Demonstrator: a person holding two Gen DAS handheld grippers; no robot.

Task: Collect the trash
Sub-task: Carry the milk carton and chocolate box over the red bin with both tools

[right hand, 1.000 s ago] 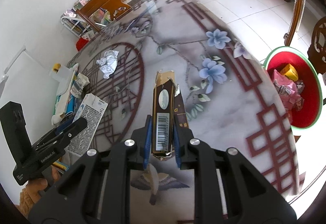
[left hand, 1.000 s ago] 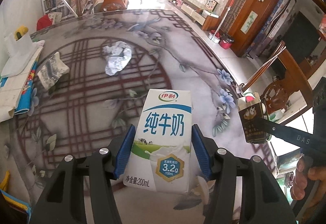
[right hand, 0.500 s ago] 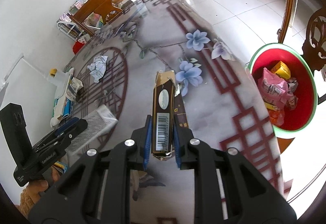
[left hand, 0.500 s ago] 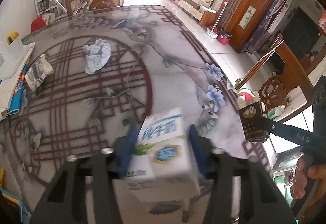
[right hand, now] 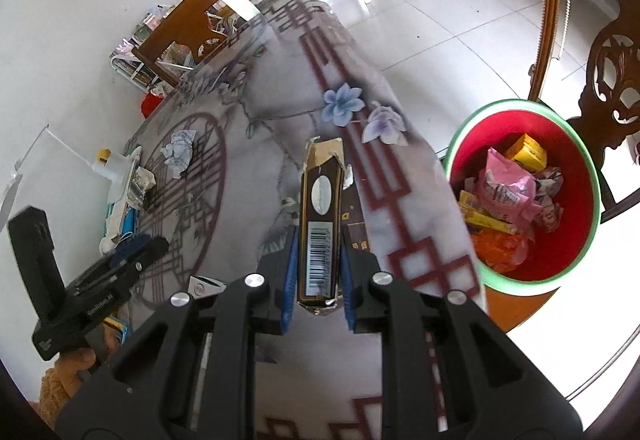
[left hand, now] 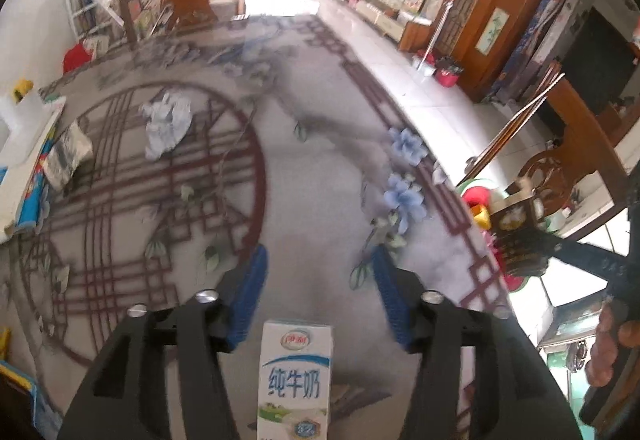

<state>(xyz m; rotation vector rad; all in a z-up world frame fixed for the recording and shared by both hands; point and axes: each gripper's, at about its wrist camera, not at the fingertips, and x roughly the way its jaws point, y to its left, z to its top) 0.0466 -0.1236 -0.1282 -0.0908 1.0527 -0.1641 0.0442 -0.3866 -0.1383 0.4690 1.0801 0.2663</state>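
My left gripper (left hand: 318, 268) is open and empty above the patterned table (left hand: 320, 167). The white milk carton (left hand: 295, 380) stands upright on the table below it, free of the pads; its top also shows in the right wrist view (right hand: 206, 286). My right gripper (right hand: 318, 256) is shut on a dark brown carton (right hand: 320, 228) with a torn top, held above the table edge; it also shows in the left wrist view (left hand: 516, 232). The red bin (right hand: 576, 240) with a green rim stands on the floor to the right, holding several wrappers.
A crumpled white paper (left hand: 166, 121) and a crumpled grey wrapper (left hand: 68, 155) lie on the far left of the table. Books and a white bottle (left hand: 20, 119) sit at the left edge. Wooden chairs (right hand: 612, 79) stand by the bin and at the far end.
My left gripper opened and let go of the milk carton, which now stands low between the arms. My right gripper carried the brown carton toward the red bin.
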